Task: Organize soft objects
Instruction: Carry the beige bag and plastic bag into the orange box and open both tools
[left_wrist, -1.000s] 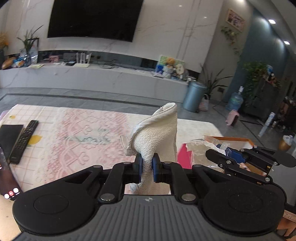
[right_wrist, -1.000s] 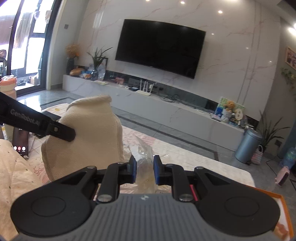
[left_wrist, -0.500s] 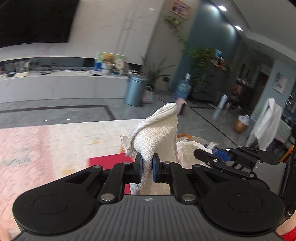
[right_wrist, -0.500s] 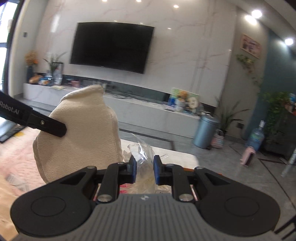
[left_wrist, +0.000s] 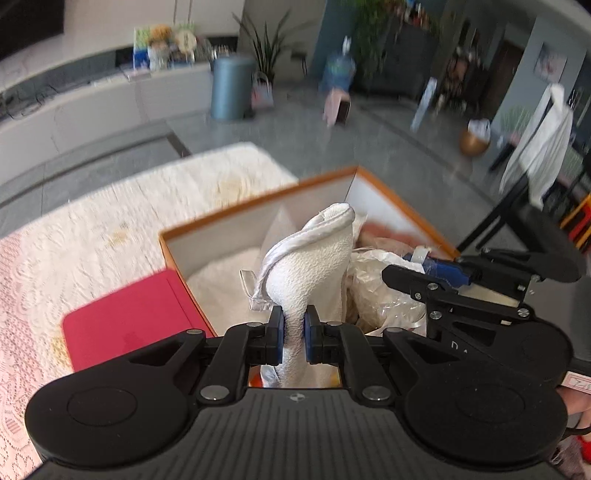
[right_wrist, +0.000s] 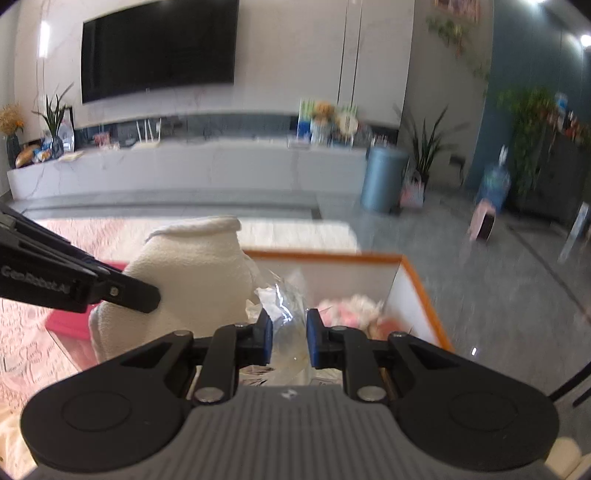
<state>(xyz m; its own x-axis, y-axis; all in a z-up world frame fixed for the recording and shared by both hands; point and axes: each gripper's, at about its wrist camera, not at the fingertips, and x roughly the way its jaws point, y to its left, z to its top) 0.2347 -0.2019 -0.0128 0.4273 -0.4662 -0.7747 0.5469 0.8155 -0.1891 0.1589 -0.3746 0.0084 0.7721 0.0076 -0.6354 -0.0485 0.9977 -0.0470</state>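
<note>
Left wrist view: left gripper clamped the white towel, upright, directly over the orange-rimmed box; right gripper pinched a clear plastic bag beside it.

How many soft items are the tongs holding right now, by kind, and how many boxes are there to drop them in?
White towel, held by left tongs: 1
Clear plastic bag, held by right tongs: 1
Orange-rimmed box: 1
Total: 3

towel and bag now over box
</note>
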